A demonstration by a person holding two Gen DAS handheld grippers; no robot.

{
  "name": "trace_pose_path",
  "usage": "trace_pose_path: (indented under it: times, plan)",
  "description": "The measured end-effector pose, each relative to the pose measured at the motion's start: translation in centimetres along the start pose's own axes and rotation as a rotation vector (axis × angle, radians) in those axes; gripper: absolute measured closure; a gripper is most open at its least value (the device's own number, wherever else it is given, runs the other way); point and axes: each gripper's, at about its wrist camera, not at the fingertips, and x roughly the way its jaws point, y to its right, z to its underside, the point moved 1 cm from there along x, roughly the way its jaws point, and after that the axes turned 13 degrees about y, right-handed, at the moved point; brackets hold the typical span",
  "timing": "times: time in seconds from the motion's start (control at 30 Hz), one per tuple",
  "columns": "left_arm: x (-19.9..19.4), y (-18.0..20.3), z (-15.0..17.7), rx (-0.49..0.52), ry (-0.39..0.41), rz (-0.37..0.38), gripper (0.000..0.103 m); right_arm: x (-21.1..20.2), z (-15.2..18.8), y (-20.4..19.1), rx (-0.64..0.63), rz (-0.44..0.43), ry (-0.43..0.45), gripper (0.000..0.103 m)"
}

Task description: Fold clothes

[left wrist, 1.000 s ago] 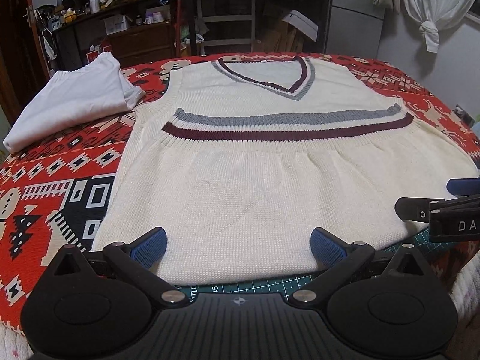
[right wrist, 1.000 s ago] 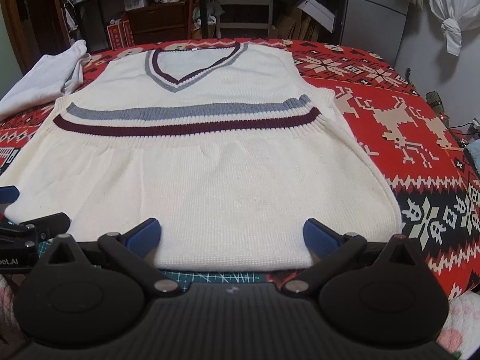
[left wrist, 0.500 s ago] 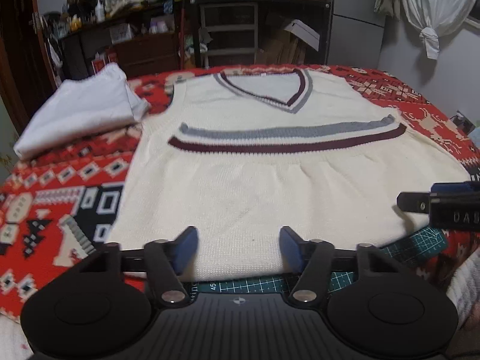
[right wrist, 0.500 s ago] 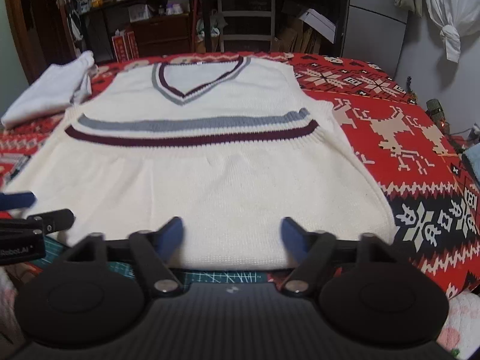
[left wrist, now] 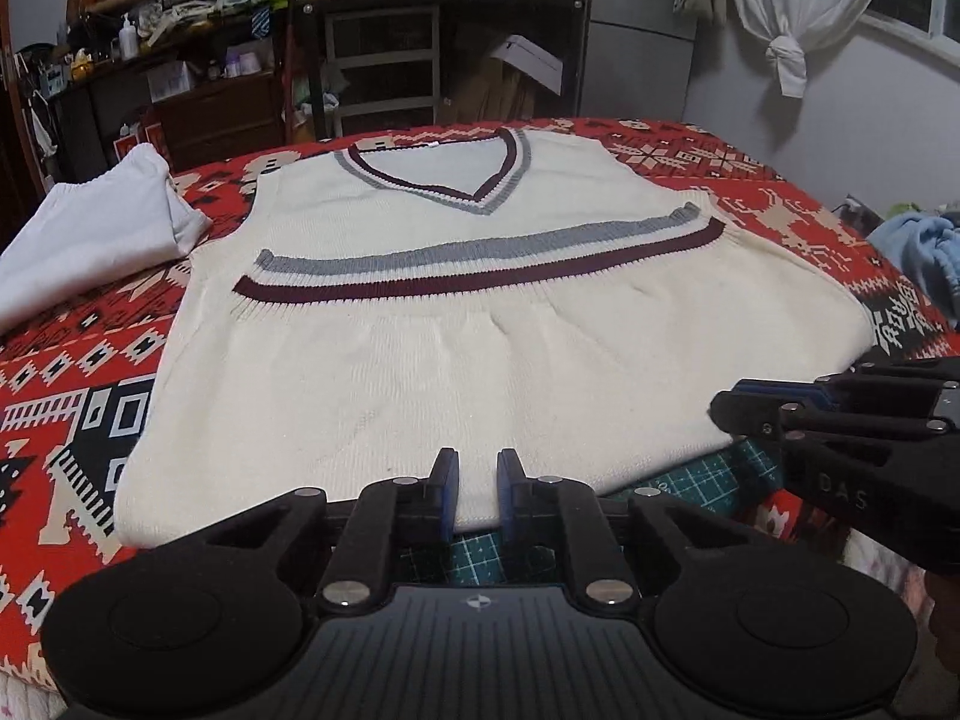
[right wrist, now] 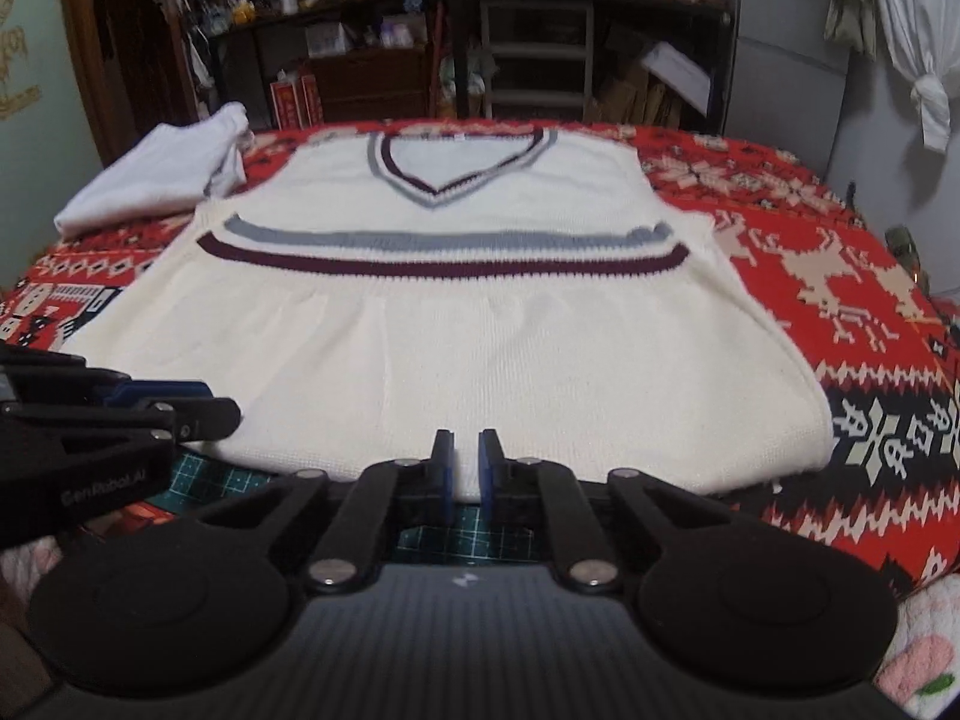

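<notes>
a red patterned blanket [left wrist: 90, 372] with black and cream motifs is spread over the surface, and a green cutting mat [left wrist: 708, 480] shows at its near edge. behind it a cluttered dark shelf unit [left wrist: 384, 60] is seen against the far wall, and a knotted white curtain [left wrist: 786, 6] hangs at the right. a folded white garment [left wrist: 90, 228] lies on the blanket at the left, just beside the cream knitted vest [left wrist: 480, 360], which lies flat in the middle with its v-neck at the far end and its hem over the mat.

the left gripper [left wrist: 478, 489] and the right gripper [right wrist: 466, 468] are closing on the near hem, each with a narrow fold of knit between its blue pads [left wrist: 449, 498]. a second ago both pairs of fingers were spread wide over the hem; since then they have been drawn nearly together, and more of the room is taken into view.
</notes>
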Motion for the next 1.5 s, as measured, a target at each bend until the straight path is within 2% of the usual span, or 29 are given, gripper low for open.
trace_pose_path:
  times: [0.13, 0.3, 0.43, 0.53, 0.67, 0.83, 1.03, 1.13, 1.27, 1.5]
  plan:
    - [-0.3, -0.2, 0.0, -0.015, 0.007, 0.005, 0.088, -1.2, 0.9, 0.4, 0.001, -0.011, 0.005, 0.094]
    - [-0.4, -0.2, 0.2, -0.017, 0.019, 0.016, 0.088, -1.5, -0.1, 2.4, 0.061, 0.017, 0.021, 0.094]
    - [-0.4, -0.3, 0.1, -0.016, 0.014, 0.021, 0.088, 0.0, -0.4, 4.2, 0.087, 0.061, -0.001, 0.094]
    - [-0.4, -0.5, 0.1, -0.025, 0.012, 0.029, 0.088, -0.7, 0.4, 4.4, 0.067, 0.064, 0.015, 0.096]
    - [-0.4, -0.3, 0.2, -0.017, 0.016, 0.027, 0.088, -1.5, 0.6, 5.3, 0.091, 0.065, -0.007, 0.096]
    - [-0.4, -0.3, 0.2, -0.01, 0.018, 0.025, 0.088, -1.0, -0.9, 8.0, 0.105, 0.169, 0.033, 0.094]
    - [-0.4, -0.4, 0.3, -0.013, 0.022, 0.033, 0.087, -0.5, 0.2, 12.2, 0.147, 0.274, 0.021, 0.097]
    - [-0.4, -0.4, 0.3, -0.01, 0.025, 0.031, 0.087, -2.0, 1.0, 12.9, 0.164, 0.262, 0.027, 0.097]
    - [-0.4, -0.4, 0.3, -0.011, 0.026, 0.032, 0.087, -2.7, 0.6, 12.3, 0.184, 0.253, 0.027, 0.094]
    - [-0.3, -0.4, 0.3, -0.011, 0.026, 0.032, 0.087, -1.4, -0.7, 7.5, 0.105, 0.14, 0.043, 0.094]
